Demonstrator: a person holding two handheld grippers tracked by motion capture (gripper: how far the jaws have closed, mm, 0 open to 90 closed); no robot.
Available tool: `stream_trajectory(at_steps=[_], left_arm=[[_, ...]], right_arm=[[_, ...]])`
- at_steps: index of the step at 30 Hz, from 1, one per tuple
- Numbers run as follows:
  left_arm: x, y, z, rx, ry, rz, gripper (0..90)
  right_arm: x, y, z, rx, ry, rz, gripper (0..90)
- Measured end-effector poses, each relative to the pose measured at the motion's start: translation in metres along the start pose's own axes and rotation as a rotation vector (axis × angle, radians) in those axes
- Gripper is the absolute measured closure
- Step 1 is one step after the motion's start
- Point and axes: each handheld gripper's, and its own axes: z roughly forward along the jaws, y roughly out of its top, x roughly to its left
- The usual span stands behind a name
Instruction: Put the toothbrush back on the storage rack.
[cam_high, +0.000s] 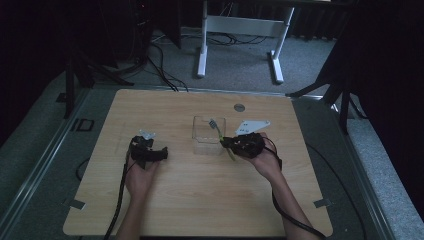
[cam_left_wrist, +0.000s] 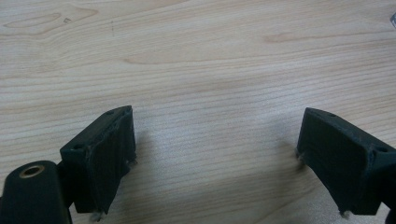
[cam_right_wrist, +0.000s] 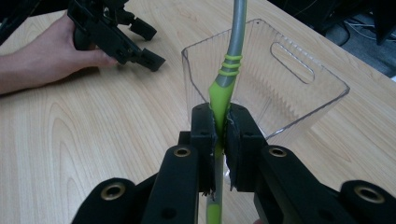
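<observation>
a wooden table seen from above, with a person's two forearms coming in from the near edge, each hand holding a black two-jaw gripper. the right gripper is clamped tight on the green handle of a toothbrush, its two black pads pressed on the handle from either side. the toothbrush's long axis runs straight out ahead of the jaws, green end in the grip, grey neck rising forward and upward, over the near rim of a clear plastic container. that container stands open-topped just beyond the right gripper's jaws, so close that its near wall sits right at the jaw tips; in the high view the container sits at mid-table, immediately to the left of the right gripper. the brush's far end passes out of the frame, so the head cannot be made out there. the left gripper rests apart on the table to the container's other side, jaws spread wide over bare wood, holding nothing. the right hand is plainly the nearer one, and judging by this, lowering the brush into the container would fall to it.
</observation>
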Motion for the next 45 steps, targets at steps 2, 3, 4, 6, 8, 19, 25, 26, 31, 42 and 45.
stream_trajectory(at_steps=[2,3,4,6,8,19,25,26,31,42,45], left_arm=[[0.0,0.0,0.0,-0.001,0.0,0.001,12.0],[0.0,0.0,0.0,-0.001,0.0,0.002,12.0],[0.0,0.0,0.0,-0.001,0.0,0.001,12.0],[0.0,0.0,0.0,0.0,0.0,0.003,12.0],[0.0,0.0,0.0,0.001,0.0,0.004,12.0],[0.0,0.0,0.0,0.0,0.0,0.002,12.0],[0.0,0.0,0.0,0.0,0.0,0.002,12.0],[0.0,0.0,0.0,0.0,0.0,0.002,12.0],[0.0,0.0,0.0,0.0,0.0,0.002,12.0],[0.0,0.0,0.0,0.0,0.001,0.002,12.0],[0.0,0.0,0.0,0.0,0.001,0.002,12.0]], right_arm=[[-0.001,0.001,0.0,-0.007,0.002,0.006,82.4],[-0.001,0.001,0.0,-0.007,0.001,0.007,82.4],[-0.002,0.001,0.0,-0.009,0.0,0.007,82.4],[-0.002,0.002,-0.001,-0.013,-0.004,0.013,82.4],[-0.003,0.003,-0.001,-0.017,-0.004,0.019,82.4],[-0.002,0.009,0.0,-0.047,-0.006,0.031,82.4],[-0.003,0.012,-0.001,-0.055,-0.011,0.03,82.4],[-0.003,0.013,-0.001,-0.057,-0.014,0.03,82.4],[-0.004,0.014,-0.001,-0.067,-0.006,0.042,82.4],[-0.005,0.018,0.0,-0.081,-0.006,0.06,82.4],[-0.005,0.019,0.001,-0.085,-0.003,0.065,82.4]])
